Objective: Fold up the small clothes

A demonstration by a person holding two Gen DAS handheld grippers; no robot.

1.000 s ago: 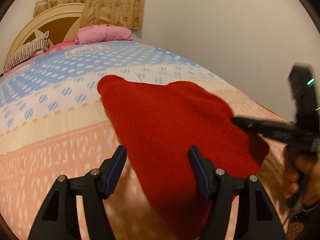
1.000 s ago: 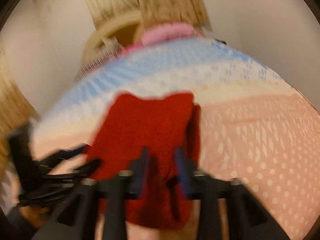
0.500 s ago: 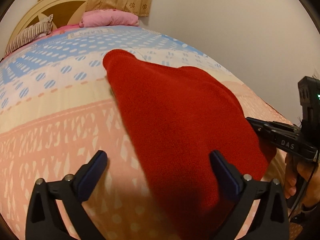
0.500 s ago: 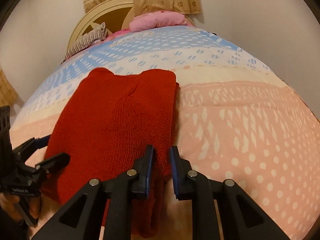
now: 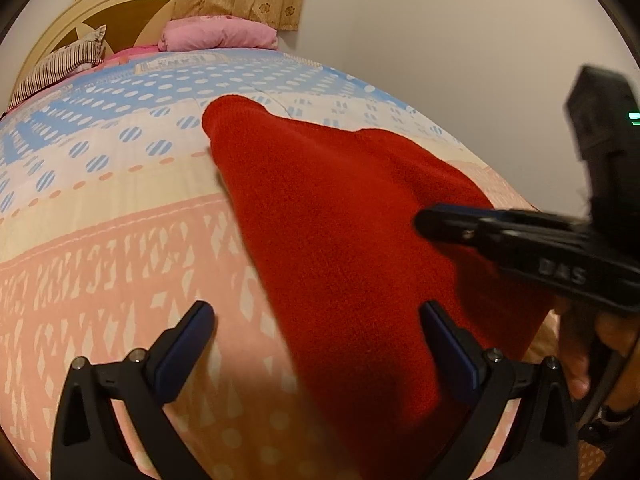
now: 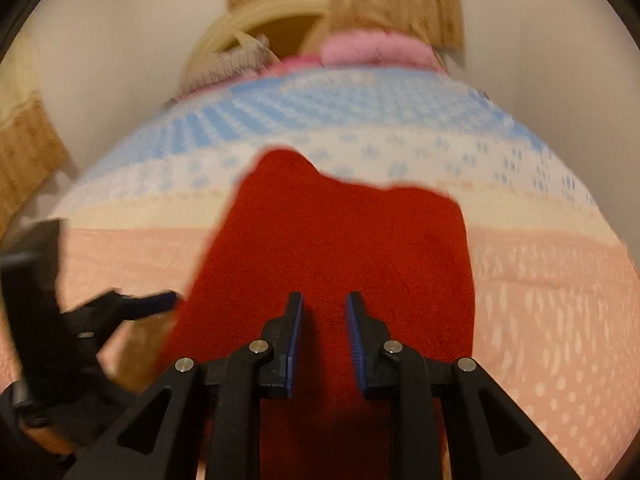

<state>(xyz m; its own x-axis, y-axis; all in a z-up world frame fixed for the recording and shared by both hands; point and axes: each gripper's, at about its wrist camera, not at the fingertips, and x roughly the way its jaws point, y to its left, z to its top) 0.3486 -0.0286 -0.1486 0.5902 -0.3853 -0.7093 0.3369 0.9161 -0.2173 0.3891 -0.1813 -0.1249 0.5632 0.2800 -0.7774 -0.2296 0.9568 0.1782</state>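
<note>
Two grippers hang over one red knit (image 5: 340,220) lying flat on the bed (image 5: 120,260). It runs long, from the near edge toward the pillows. The right gripper (image 6: 323,320) is right above its near end, jaws opening, nothing pinched. The left gripper (image 5: 316,344) is wide open and empty, over the knit's left edge. The knit looks soft, fuzzy and folded over.

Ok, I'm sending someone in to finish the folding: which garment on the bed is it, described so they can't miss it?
Start at the bed with its pink-and-blue patterned cover. On the pink band nearer the foot lies the red knitted garment, spread flat. It is the only red thing there; the pink pillow and striped pillow sit far off at the headboard.
</note>
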